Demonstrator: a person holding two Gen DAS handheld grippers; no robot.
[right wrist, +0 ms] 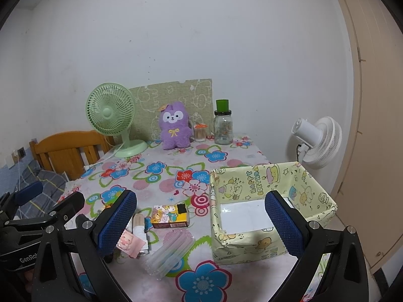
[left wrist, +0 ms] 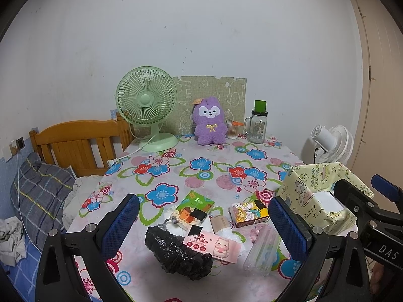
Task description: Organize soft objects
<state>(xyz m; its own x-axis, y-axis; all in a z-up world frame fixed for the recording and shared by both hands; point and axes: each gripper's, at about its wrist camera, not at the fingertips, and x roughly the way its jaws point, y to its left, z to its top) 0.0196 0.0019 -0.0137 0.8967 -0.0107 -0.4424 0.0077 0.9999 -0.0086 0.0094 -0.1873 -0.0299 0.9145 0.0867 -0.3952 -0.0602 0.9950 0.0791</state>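
On flowered tablecloth [left wrist: 176,166]: crumpled black plastic bag [left wrist: 180,254], long axis running left-to-right; yellow paper-covered box [right wrist: 264,183] (printed "HAPPY BIRTHDAY"); left gripper [left wrist: 204,226] and right gripper [right wrist: 201,222], jaws spread, empty.

Purple plush [left wrist: 209,123], green fan [left wrist: 147,105], floral tablecloth [left wrist: 201,168], yellow cartoon-print box [right wrist: 264,176].

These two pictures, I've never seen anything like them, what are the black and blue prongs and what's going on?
The prongs are two hand-held claws, each carrying a camera that looks out along its fingers. One picture comes from the left claw, the other from the right claw. Both are open and hold nothing. On the flowered table lie a black plastic bag, small tissue packs and a clear packet, beside a yellow paper-lined box. At the back stand a purple plush toy, a green fan and a glass jar.
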